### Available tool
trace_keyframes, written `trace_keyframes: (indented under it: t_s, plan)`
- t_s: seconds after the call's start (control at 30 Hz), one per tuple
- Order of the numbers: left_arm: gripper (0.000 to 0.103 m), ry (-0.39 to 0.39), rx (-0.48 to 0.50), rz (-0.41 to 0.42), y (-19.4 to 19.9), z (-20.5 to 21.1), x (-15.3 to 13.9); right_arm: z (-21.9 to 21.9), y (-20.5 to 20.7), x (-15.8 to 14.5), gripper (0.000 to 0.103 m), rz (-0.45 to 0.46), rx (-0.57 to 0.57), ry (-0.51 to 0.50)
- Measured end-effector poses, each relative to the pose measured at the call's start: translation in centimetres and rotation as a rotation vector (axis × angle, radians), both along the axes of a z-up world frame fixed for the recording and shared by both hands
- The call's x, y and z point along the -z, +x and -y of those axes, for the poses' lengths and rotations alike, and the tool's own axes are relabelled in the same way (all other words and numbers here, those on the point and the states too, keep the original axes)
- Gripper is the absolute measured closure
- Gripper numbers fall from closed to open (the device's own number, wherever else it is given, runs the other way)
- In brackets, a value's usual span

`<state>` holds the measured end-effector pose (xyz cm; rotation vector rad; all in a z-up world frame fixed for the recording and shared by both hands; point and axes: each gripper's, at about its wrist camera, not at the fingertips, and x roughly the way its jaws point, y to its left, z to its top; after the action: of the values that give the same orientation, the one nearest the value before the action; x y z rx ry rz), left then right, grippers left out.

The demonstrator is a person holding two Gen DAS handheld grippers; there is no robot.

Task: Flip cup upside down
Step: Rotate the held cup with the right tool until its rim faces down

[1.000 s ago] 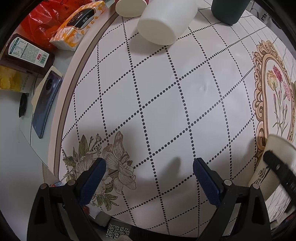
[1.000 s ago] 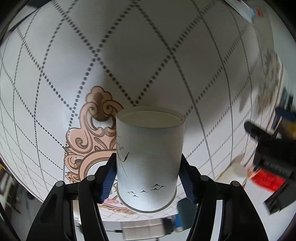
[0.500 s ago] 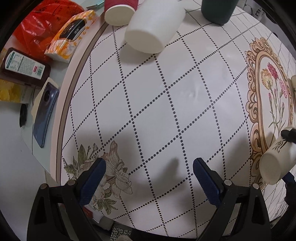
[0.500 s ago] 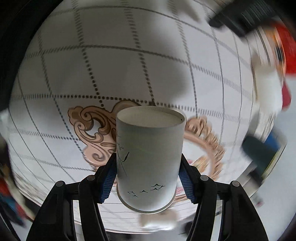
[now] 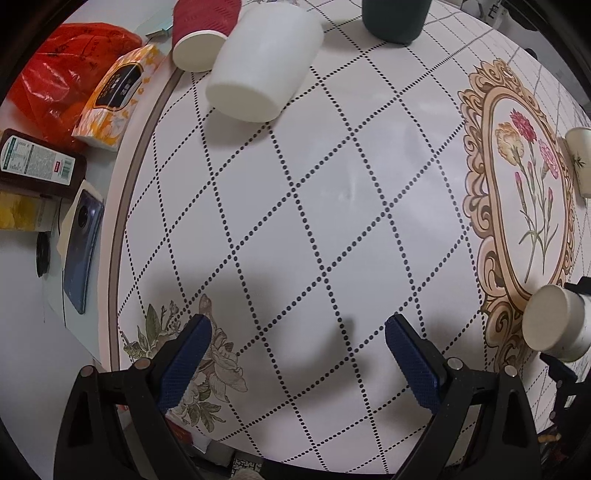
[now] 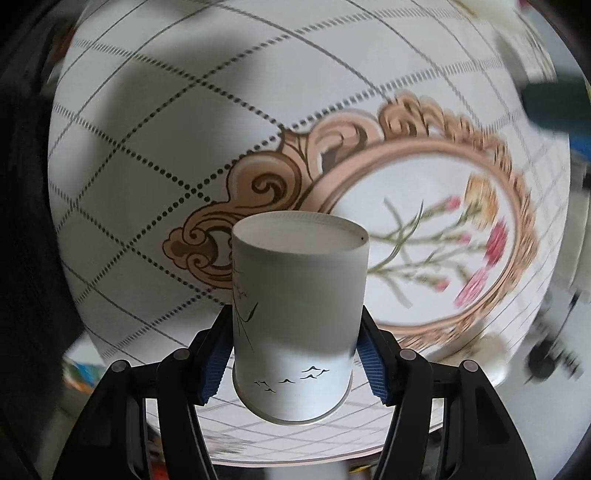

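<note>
Cup (image 6: 299, 317): white, printed with small birds, clamped between the blue pads (image 6: 214, 363) of the right tongs (image 6: 295, 354) at lower centre of the right wrist view, held above the table (image 6: 147, 147) with its rimmed end nearest the camera; also seen at lower right of the left wrist view (image 5: 554, 323). Left tongs (image 5: 295, 354): spread wide, nothing held, above the table. Upper left of that view: white tumbler (image 5: 262, 62), red cup (image 5: 201, 35), phone (image 5: 81, 251).
</note>
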<state>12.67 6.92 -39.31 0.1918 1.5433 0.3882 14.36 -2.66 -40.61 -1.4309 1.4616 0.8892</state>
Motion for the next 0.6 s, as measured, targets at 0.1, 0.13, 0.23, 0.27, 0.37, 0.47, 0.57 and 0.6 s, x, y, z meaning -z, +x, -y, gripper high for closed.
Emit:
trace_keyframes:
  t_s: [0.1,0.13,0.23,0.27,0.37,0.47,0.57,0.6]
  plan:
    - [0.007,0.002,0.011,-0.002,-0.2,0.5,-0.2,0.8,0.8,0.2,0.038,-0.027,0.126,0.014]
    - [0.007,0.001,0.013,-0.003,-0.4,0.8,-0.2,0.9,1.1,0.4,0.038,-0.033,0.167,0.016]
    - [0.007,0.000,0.018,-0.003,-0.5,0.2,-0.1,1.7,2.8,0.6,0.038,-0.065,0.312,0.031]
    - [0.007,-0.002,0.019,-0.004,-0.5,0.3,-0.2,1.9,3.4,0.5,0.038,-0.076,0.361,0.038]
    - [0.007,-0.005,0.021,-0.005,-0.3,0.3,-0.3,2.8,5.3,0.7,0.038,-0.109,0.510,0.050]
    - [0.007,-0.006,0.026,-0.002,-0.3,0.6,-0.5,4.0,6.9,1.0,0.038,-0.140,0.666,0.038]
    - [0.007,-0.011,0.029,0.001,-0.4,0.9,-0.7,5.2,8.9,1.7,0.038,-0.166,0.777,0.028]
    - [0.007,-0.012,0.030,0.003,-0.4,1.0,-0.8,5.6,9.5,1.8,0.038,-0.175,0.804,0.027]
